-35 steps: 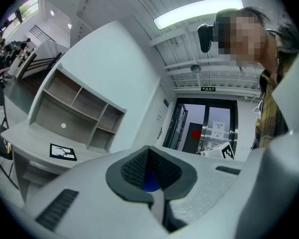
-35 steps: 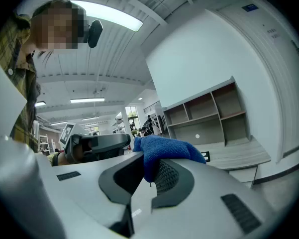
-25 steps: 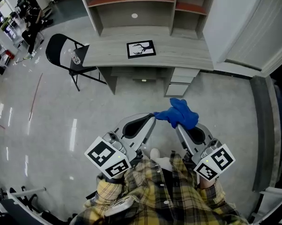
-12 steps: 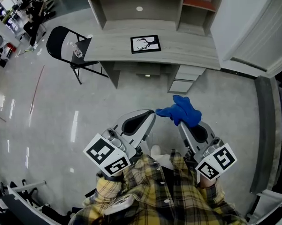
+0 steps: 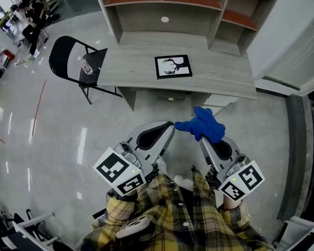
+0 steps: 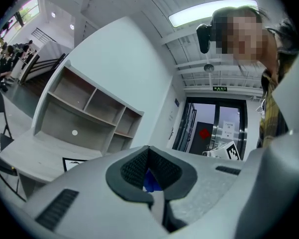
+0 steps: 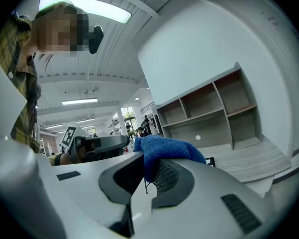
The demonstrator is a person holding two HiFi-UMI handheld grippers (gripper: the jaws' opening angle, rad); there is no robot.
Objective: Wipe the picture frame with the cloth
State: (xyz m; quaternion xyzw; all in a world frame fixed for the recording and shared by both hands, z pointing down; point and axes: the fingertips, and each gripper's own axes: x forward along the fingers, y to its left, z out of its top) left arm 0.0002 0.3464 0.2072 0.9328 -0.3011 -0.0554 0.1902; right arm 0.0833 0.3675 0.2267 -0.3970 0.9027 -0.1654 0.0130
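Two grippers reach forward over the pale floor, and between them we carry the blue cloth [image 5: 206, 125]. Our left gripper [image 5: 172, 124] has its jaws pressed together, with a drawn-out corner of the cloth nipped at the very tip; a sliver of blue shows between its pads. Our right gripper [image 5: 202, 139] is clamped on the bulk of the cloth, which bunches up over its tip and drapes over one jaw.

Ahead of us, well apart from both grippers, stands the desk [image 5: 219, 75]. The picture frame [image 5: 173, 66] lies flat near the middle of the desk, a black border around a white print of an antlered head. Open shelves [image 5: 162, 9] rise along the desk's back edge. A black folding chair [image 5: 62, 56] stands at the desk's left end.
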